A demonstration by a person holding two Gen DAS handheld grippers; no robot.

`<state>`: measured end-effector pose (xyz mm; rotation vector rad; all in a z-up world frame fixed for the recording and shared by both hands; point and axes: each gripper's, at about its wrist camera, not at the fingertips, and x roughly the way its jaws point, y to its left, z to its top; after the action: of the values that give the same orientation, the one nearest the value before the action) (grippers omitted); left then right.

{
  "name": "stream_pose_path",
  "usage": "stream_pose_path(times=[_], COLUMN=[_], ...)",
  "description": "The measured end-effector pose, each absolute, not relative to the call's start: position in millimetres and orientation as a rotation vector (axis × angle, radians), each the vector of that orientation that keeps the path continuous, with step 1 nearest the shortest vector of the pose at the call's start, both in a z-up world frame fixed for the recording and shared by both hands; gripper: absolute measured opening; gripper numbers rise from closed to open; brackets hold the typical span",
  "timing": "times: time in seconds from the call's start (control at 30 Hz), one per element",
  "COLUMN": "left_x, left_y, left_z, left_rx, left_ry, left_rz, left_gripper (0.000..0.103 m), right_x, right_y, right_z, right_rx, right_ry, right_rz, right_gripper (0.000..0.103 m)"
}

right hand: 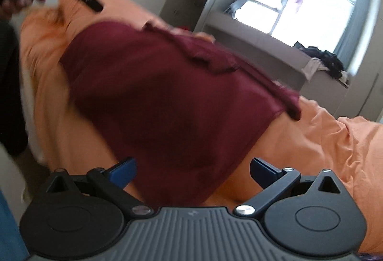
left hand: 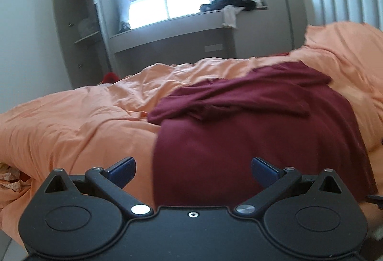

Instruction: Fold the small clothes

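Maroon garment (left hand: 258,131) spread on the bed's orange duvet (left hand: 79,122), body panel lying fairly flat, a rumpled fold of sleeve or upper edge bunched along its far side toward twelve o'clock in the left wrist view. Left gripper (left hand: 193,171) hovering at the garment's near edge, jaws spread wide, nothing between them, cloth only behind the gap. Right gripper (right hand: 192,171) likewise spread, jaws empty, maroon fabric (right hand: 167,98) filling the middle of a blurred, tilted right wrist view, a hem corner trailing toward three o'clock. Up at eleven o'clock there, a hand (right hand: 16,1) on the other tool's black body.

Handling, as a judgement: light knit, soft, no stiffness at all, bound to sag and drape from whatever point gets pinched. Not slippery, not fragile, but apt to drag the loose duvet along if the pinch goes too deep. Best hold looks like the two near corners of the hem, one per gripper, taking just the garment layers at the very edge. Bunched ridge at the far side wants smoothing first, or the fold will trap it. Fold itself seems partly done at most; exact layering unclear through the blur.

Beyond the bed, a window sill (left hand: 191,15) with dark clothes (left hand: 229,1) heaped on it.
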<state>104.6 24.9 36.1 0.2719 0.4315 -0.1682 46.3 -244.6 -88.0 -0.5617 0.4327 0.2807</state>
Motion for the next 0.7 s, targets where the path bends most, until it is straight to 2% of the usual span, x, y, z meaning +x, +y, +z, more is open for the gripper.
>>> stream_pose_path(times=[0.17, 0.47, 0.53, 0.63, 0.7], left_x=[85.7, 82.9, 83.4, 82.3, 80.4], left_y=[18.5, 27.7, 30.3, 32.4, 33.3], left_z=[18.2, 7.8, 6.9, 4.9, 3.7], left_rx=[0.289, 0.263, 0.252, 0.242, 0.247], left_ry=[0.455, 0.489, 0.491, 0.493, 0.485], left_rz=[-0.21, -0.201, -0.202, -0.207, -0.217], left_gripper=[0.103, 0.103, 0.103, 0.103, 0.103], right_x=[44.4, 38.9, 36.8, 33.9, 33.3], right_y=[-223.0, -213.7, -209.7, -202.5, -201.1], right_z=[-109.9, -137.3, -142.5, -153.1, -154.3], right_rx=[-0.709, -0.947, -0.977, -1.057, -1.066], right_ry=[0.465, 0.429, 0.425, 0.411, 0.416], right_rz=[0.205, 0.097, 0.11, 0.134, 0.161], right_gripper=[0.102, 0.076, 0.067, 0.048, 0.016])
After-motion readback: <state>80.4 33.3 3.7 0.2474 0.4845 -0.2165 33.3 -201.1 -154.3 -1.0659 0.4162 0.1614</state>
